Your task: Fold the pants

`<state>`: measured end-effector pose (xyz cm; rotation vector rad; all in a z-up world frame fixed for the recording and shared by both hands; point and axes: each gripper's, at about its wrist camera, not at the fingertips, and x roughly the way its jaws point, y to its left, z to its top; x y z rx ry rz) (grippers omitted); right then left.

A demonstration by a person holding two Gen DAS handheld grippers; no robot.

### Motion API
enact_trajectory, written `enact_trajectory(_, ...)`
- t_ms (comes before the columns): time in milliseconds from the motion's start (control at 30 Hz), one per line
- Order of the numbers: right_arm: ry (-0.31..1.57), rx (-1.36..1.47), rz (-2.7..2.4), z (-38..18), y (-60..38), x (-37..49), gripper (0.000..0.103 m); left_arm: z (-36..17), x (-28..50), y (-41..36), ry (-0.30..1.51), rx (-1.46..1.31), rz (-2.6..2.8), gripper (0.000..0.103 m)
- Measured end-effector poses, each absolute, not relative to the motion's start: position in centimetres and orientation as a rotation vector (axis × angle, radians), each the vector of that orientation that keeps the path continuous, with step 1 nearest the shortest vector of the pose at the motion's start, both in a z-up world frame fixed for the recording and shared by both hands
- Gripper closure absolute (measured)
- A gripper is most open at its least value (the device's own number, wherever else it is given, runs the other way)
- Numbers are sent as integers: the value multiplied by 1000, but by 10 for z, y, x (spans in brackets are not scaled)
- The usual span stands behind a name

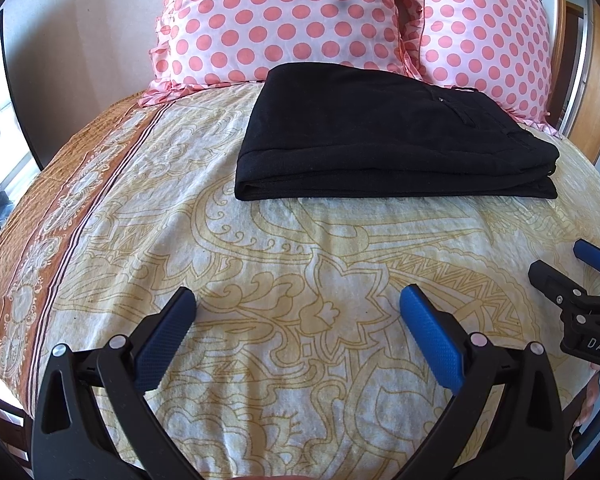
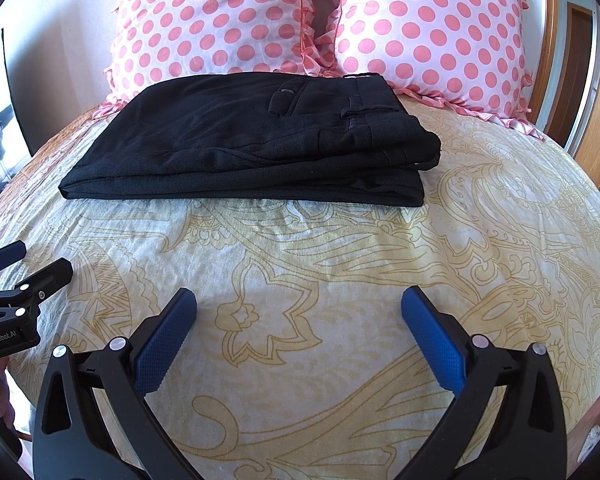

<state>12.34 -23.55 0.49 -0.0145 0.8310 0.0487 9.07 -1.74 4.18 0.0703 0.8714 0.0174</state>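
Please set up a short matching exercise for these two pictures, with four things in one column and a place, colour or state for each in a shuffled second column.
Things:
1. pants
2. pillows
3. left gripper
4. bedspread

Descriptions:
A. pink dots on white, standing at the head of the bed
B. open, holding nothing
C. black, folded into a flat stack
D. cream with yellow swirls, lying under the stack

Pairs: 1-C, 2-A, 3-B, 4-D
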Motion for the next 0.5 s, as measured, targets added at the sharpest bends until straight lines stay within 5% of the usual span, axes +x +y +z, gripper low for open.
enact_trajectory(500, 830, -14, 48, 5, -235, 123, 1, 42, 94, -17, 902, 70, 11, 2)
